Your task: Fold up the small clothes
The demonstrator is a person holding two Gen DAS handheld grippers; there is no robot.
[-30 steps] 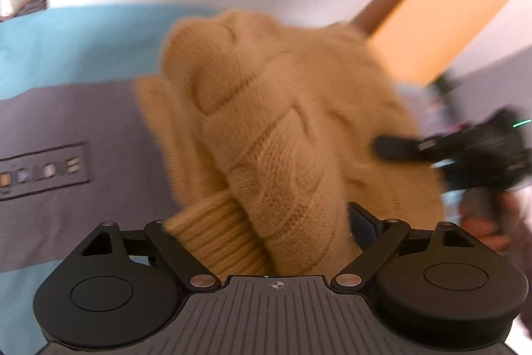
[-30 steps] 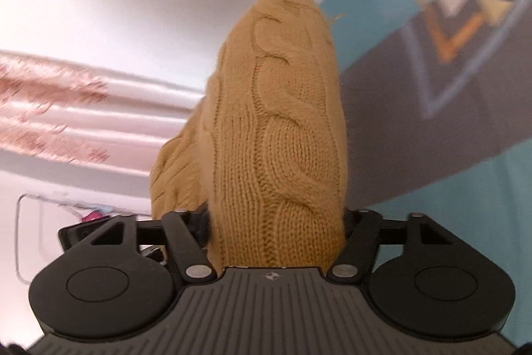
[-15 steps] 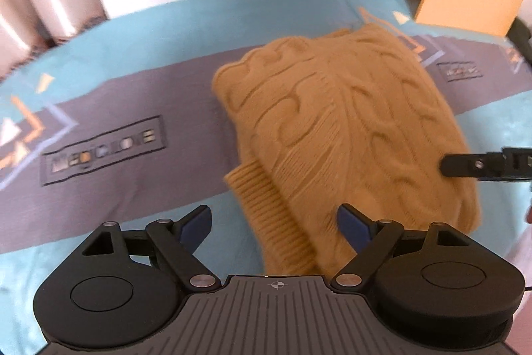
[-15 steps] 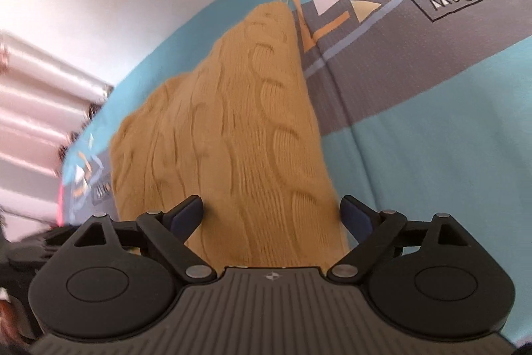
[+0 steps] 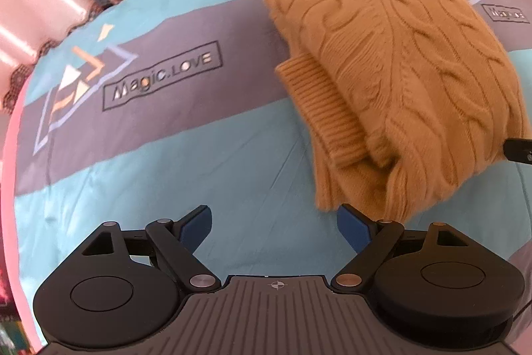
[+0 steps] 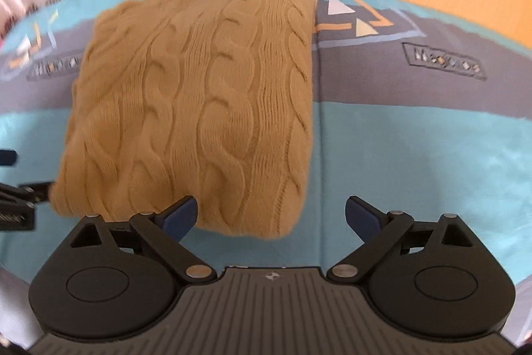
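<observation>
Mustard cable-knit sweater lies folded on the bedspread ahead of both tools; left tool wide, right tool just been opening, seemingly empty.

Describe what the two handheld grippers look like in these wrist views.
The left gripper and right gripper look alike: black linkage arms with silver pivot pins, blue pads on the fingertips, two round black housings, and a ribbed grey body with a small crosshair mark. No sleeves or cables show.
</observation>
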